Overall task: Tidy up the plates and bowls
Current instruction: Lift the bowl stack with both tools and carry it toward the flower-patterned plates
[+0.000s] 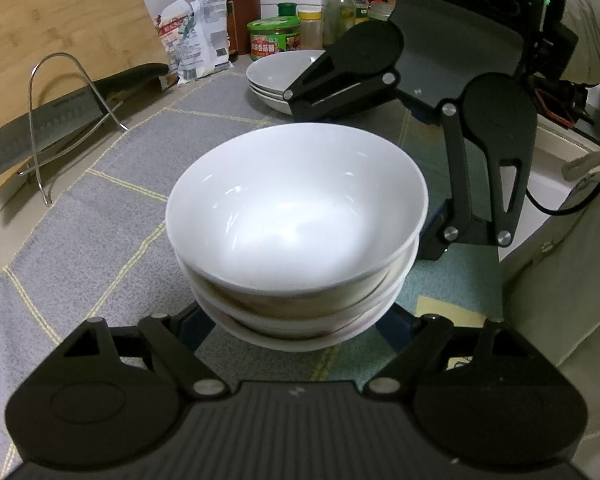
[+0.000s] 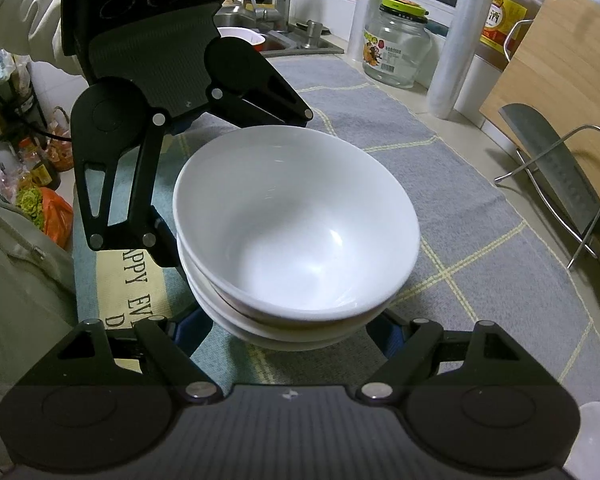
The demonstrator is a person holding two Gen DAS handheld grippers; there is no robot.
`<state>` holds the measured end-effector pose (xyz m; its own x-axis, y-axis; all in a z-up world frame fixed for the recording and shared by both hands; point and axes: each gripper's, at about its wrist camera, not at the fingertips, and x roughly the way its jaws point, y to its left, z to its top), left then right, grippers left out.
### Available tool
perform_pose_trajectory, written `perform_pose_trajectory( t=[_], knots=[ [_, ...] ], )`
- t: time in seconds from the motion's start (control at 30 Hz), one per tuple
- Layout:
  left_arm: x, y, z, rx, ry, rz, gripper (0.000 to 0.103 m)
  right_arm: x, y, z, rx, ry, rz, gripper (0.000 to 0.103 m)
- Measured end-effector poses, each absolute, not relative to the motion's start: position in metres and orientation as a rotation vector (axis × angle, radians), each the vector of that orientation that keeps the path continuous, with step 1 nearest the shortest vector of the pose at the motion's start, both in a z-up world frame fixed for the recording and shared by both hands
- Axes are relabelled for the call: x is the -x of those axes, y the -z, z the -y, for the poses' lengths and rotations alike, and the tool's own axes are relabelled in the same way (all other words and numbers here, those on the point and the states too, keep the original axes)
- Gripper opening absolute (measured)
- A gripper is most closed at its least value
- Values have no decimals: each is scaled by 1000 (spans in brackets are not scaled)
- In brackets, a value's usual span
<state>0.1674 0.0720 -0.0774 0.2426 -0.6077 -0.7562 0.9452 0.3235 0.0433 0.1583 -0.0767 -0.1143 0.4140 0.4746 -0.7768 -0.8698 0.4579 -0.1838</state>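
- Between the two fingers of the left claw [image 1: 296, 332] sits the stack of bowls [image 1: 296, 208], three white ones nested. The fingers are drawn in narrow against the lowest bowl's sides, and their tips are hidden under it.
- The right claw [image 2: 292, 334] faces the left one across the stack and is set the same way, closed on the bottom bowl from the opposite side.
- Under both claws lies a grey checked mat [image 1: 100, 200].
- Only the left view shows the stack of plates [image 1: 276, 76], white and shallow, beyond the right claw's far finger, with jars and bottles behind it.
- Only the right view shows the sink [image 2: 300, 42] past the left claw, a glass jar [image 2: 396, 52] to the right of it, and lettering [image 2: 140, 284] on the mat beside the left claw's near finger.
- Both views catch the knife [image 1: 40, 136] leaning in a wire rack [image 1: 72, 120] against the cutting board [image 1: 60, 20], well off to the side.
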Motion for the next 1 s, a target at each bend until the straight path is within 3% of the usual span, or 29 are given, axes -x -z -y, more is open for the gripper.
perform_pose_trajectory(
  t=[1.0],
  knots=[
    [-158,64,-59,-562,1106,-730,87,-143,99,87,662,-939,-694,86]
  ],
)
